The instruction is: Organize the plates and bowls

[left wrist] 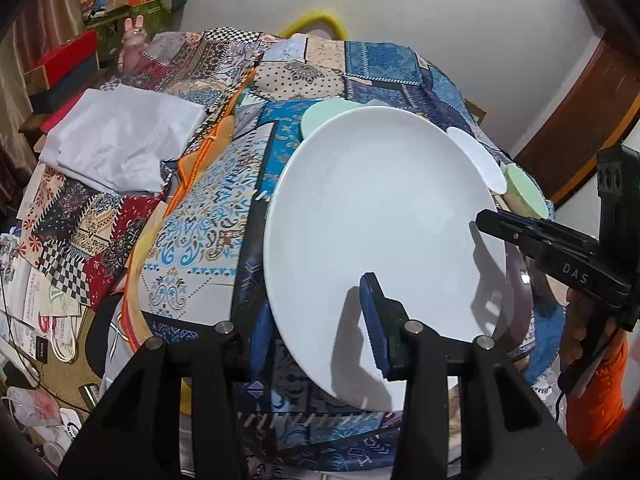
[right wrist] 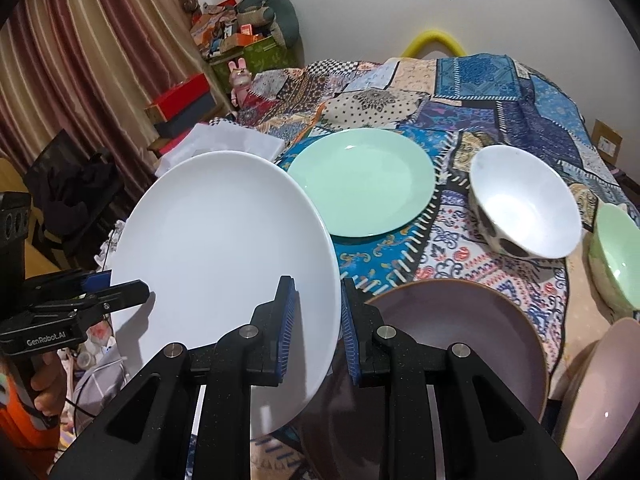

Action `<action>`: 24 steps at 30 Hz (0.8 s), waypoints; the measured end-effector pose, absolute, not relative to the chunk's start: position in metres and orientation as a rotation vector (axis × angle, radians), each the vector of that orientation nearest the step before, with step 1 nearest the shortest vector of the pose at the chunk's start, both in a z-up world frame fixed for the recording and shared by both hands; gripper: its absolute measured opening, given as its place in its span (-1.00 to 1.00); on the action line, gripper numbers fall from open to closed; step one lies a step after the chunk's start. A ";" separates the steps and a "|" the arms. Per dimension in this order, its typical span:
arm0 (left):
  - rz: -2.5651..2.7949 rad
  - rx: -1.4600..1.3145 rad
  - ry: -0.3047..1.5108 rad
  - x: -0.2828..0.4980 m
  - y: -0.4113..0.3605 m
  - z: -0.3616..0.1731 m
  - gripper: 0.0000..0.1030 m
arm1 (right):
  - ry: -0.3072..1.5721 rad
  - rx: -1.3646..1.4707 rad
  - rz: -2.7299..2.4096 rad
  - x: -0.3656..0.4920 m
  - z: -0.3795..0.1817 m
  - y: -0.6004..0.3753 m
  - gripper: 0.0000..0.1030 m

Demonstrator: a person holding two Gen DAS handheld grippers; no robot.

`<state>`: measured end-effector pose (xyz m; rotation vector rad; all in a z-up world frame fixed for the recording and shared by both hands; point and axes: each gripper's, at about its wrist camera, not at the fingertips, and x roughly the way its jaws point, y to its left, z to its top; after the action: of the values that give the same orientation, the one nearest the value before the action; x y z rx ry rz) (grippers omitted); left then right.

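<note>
Across the room, striped curtains hang behind a bed draped in a patchwork quilt. Over its near edge, tilted, the large white plate is pinched at opposite rims by the right gripper and left gripper, beside a mint plate.

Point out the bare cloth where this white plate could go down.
The widest bare quilt lies left of the white plate, below the folded white cloth. A narrow strip runs between the green plate and the spotted bowl. The right side is crowded: mauve bowl, green bowl.
</note>
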<state>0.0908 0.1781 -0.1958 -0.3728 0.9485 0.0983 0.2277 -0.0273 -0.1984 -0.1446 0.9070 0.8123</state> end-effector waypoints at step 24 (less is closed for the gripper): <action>-0.011 -0.294 0.950 0.116 0.111 -0.180 -0.19 | 0.897 -0.041 0.709 0.225 -0.190 -0.106 -0.60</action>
<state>0.1164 0.1105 -0.1797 -0.2939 0.9503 -0.0113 0.2254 -0.1064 -0.1901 -0.0408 0.8975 0.7089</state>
